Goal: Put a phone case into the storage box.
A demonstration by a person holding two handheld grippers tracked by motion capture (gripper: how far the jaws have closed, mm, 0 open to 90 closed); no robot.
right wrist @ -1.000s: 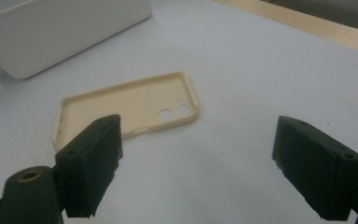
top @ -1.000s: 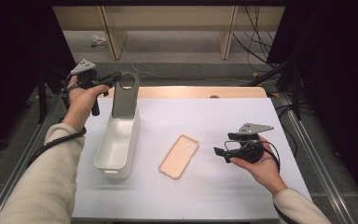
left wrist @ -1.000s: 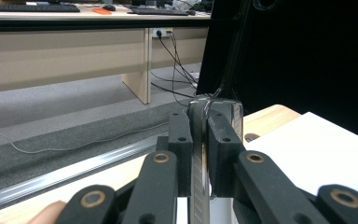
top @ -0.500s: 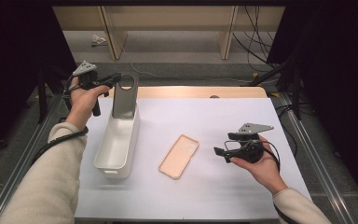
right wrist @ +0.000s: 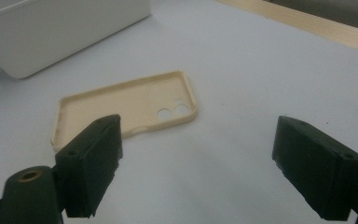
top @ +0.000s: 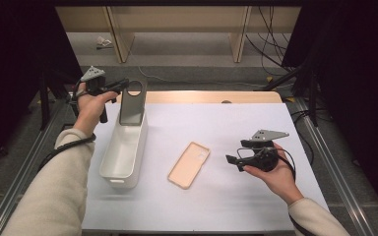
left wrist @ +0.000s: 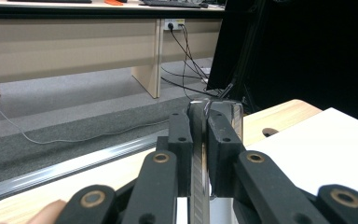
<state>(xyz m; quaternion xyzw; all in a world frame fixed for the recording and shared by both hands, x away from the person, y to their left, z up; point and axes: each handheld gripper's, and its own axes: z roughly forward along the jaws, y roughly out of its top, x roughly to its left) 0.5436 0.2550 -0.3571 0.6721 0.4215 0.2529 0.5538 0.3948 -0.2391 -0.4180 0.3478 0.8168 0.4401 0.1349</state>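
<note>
White table mat [top: 226, 206] covers most of the wooden table [top: 202, 96], person seated at near edge. Long white bin [top: 123, 155] on the left half, long axis running away from the person. Grey phone case [top: 132, 103] stands upright at the bin's far end, lower edge inside the bin, camera hole at top; left gripper [top: 120, 86] comes in from the left at its upper edge, jaws clamped on the case's thin side. Left gripper view confirms: both pads pressed flat against the case edge [left wrist: 199, 154], no gap. Beige phone case [top: 189, 164] lies open side up on the mat between bin and right hand, long axis slanted, camera holes at the far right end. Right gripper [top: 231, 160] hovers just right of it, jaws wide apart, nothing between them; right gripper view puts the beige case [right wrist: 126, 107] ahead and left of the jaws. Right hand is clearly nearer that case; a short reach leftward would likely bring its near long edge between the jaws.
</note>
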